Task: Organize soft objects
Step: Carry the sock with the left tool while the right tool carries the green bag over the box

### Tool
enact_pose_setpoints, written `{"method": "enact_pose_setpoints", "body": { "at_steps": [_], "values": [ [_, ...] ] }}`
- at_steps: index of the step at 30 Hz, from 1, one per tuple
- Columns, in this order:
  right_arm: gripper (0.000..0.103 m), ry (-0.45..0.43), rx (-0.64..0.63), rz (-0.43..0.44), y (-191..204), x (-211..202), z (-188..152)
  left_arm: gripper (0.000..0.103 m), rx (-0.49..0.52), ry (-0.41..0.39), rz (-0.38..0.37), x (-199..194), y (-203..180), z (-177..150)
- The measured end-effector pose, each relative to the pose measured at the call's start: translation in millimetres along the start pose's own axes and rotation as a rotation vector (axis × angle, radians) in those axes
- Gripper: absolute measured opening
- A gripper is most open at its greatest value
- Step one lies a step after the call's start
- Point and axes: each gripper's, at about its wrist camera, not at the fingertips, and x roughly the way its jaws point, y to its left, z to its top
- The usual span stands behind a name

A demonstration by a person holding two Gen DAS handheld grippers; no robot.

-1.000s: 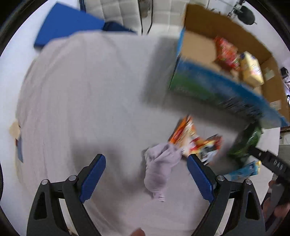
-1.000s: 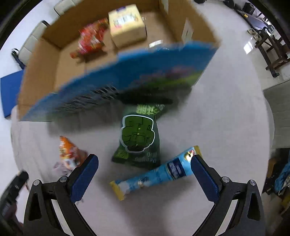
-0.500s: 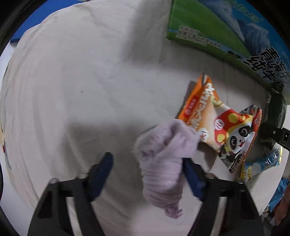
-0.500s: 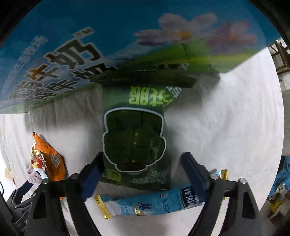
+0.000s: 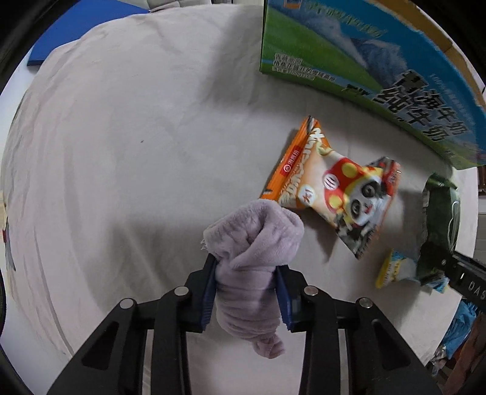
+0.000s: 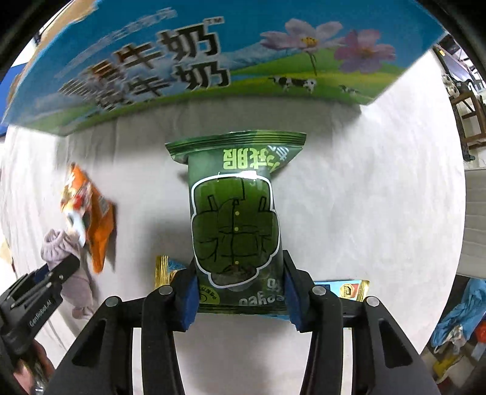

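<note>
My left gripper [image 5: 246, 278] is shut on a bunched lilac plush cloth [image 5: 255, 240] that lies on the white-covered table [image 5: 121, 152]. My right gripper [image 6: 238, 284] is shut on the near end of a dark green snack bag [image 6: 235, 218], which lies flat pointing at the milk carton box [image 6: 212, 60]. The green bag also shows at the right of the left wrist view [image 5: 440, 218]. An orange panda snack bag [image 5: 331, 188] lies just right of the cloth. A light blue wrapper [image 6: 343, 288] lies under the green bag.
The big printed cardboard box [image 5: 379, 66] stands at the far side of the table. A blue mat [image 5: 85, 27] lies beyond the table's far left edge. Chairs and clutter [image 6: 467, 106] stand off the right side.
Both grippers moved down and forward onto their objects. The left one closed on the lilac cloth, the right one closed on the green bag.
</note>
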Motion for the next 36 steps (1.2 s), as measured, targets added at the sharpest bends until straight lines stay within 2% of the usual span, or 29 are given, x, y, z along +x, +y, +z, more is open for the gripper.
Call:
{"method": "enact_pose_setpoints", "body": {
  "at_steps": [3,10,13,16,20,23,31,36],
  "values": [
    [0.048,-0.008,-0.005,0.028,5,-8,-24,0.032,-0.019,-0.024,-0.013,-21,-6,-11],
    [0.047,-0.065,-0.032,0.092,24,-64,-46,0.032,-0.001,-0.11,-0.074,-90,-41,-22],
    [0.047,-0.099,-0.057,0.099,30,-89,-55,0.032,0.026,-0.132,-0.088,-108,-29,-16],
    [0.047,-0.119,-0.071,0.109,30,-111,-66,0.032,0.049,-0.15,-0.091,-120,-40,-14],
    [0.047,-0.138,-0.08,0.129,31,-134,-79,0.032,0.063,-0.157,-0.106,-129,-21,-2],
    [0.047,-0.145,-0.075,0.147,16,-159,-87,0.032,0.081,-0.16,-0.125,-139,-25,1],
    [0.047,-0.185,-0.054,0.186,-2,-185,-72,0.032,0.14,-0.214,-0.182,-177,-50,13],
    [0.047,-0.242,-0.034,0.212,-9,-213,-45,0.032,0.172,-0.255,-0.214,-199,-60,47]
  ]
}}
